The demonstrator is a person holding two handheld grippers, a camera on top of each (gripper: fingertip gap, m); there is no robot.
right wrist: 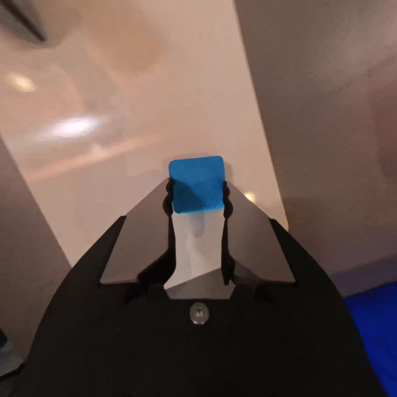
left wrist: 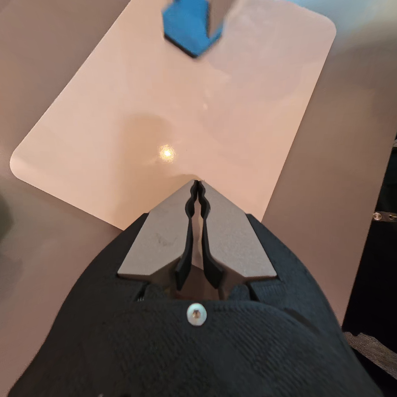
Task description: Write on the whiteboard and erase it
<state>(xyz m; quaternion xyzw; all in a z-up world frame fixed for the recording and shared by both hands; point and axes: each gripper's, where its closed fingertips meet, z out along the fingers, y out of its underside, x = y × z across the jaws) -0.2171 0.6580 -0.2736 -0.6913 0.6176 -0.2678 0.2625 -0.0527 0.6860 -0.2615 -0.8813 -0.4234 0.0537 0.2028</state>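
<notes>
A white whiteboard [left wrist: 150,107] with rounded corners lies flat on the brown table, with no marks that I can see. My left gripper [left wrist: 197,182] is shut and empty, its tips over the board's near edge. My right gripper [right wrist: 196,184] is shut on a blue eraser [right wrist: 196,182] held against the whiteboard [right wrist: 129,150]. The eraser also shows blurred in the left wrist view [left wrist: 187,30], at the board's far end. No marker is in view.
The brown table [left wrist: 43,236] surrounds the board. A dark bag or case [left wrist: 382,214] lies past the table's right edge. A blue fabric patch [right wrist: 376,322] sits low right in the right wrist view. About 15 centimetres separates my left fingertips from my right.
</notes>
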